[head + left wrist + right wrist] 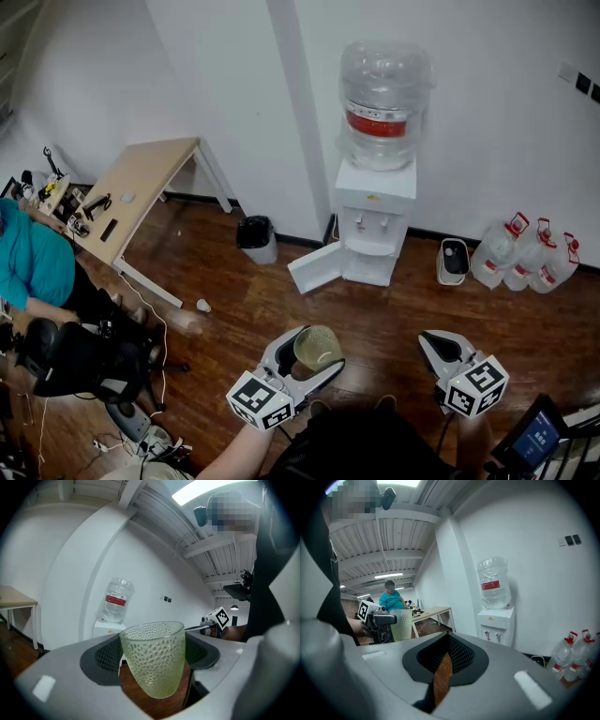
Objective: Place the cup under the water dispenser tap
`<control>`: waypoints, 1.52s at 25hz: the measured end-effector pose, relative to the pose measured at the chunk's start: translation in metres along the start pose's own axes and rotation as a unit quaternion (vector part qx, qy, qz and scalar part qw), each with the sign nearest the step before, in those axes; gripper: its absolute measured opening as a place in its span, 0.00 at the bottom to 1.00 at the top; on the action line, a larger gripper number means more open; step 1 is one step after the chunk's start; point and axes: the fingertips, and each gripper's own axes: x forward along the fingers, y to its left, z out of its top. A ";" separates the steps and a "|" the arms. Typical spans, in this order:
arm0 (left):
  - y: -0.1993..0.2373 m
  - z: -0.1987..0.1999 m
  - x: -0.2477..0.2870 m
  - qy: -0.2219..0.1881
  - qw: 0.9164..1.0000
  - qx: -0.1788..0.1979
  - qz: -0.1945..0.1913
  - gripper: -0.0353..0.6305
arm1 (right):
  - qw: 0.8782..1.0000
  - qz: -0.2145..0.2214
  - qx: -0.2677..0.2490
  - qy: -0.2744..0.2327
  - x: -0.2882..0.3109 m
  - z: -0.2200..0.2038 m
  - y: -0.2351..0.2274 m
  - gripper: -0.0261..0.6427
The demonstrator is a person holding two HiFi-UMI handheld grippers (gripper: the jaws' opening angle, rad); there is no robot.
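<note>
A clear greenish dimpled cup (317,347) stands upright between the jaws of my left gripper (319,351), which is shut on its sides; the left gripper view shows the cup (152,658) filling the gap. The white water dispenser (377,225) with a large bottle on top stands against the far wall, well ahead of the cup, its taps (373,225) in a recess. My right gripper (439,343) hovers at the lower right, shut with nothing in it. From the right gripper view (443,672) the cup (401,624) shows at the left and the dispenser (496,620) ahead.
The dispenser's lower door (314,267) hangs open to its left. A dark bin (255,236) stands by the wall, several water jugs (525,255) at the right. A wooden desk (141,183) and a seated person in teal (33,262) are at the left.
</note>
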 end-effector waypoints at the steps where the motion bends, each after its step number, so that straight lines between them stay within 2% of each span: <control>1: 0.000 0.000 0.000 0.000 1.000 0.000 0.000 0.64 | 1.000 0.000 0.000 0.000 0.000 0.000 0.000 0.04; 18: -0.008 -0.002 0.028 0.008 1.000 0.004 -0.005 0.64 | 1.000 -0.002 0.006 -0.005 -0.012 -0.002 -0.024 0.04; 26: -0.020 -0.001 0.062 0.015 1.000 0.014 -0.008 0.64 | 1.000 -0.003 0.008 -0.015 -0.024 0.003 -0.054 0.04; 31: -0.030 -0.002 0.089 0.023 1.000 0.021 -0.002 0.64 | 1.000 0.012 0.006 -0.024 -0.033 0.008 -0.075 0.04; 38: -0.033 -0.010 0.109 0.031 0.999 0.014 0.007 0.64 | 1.000 0.018 0.020 0.001 -0.034 -0.008 -0.102 0.04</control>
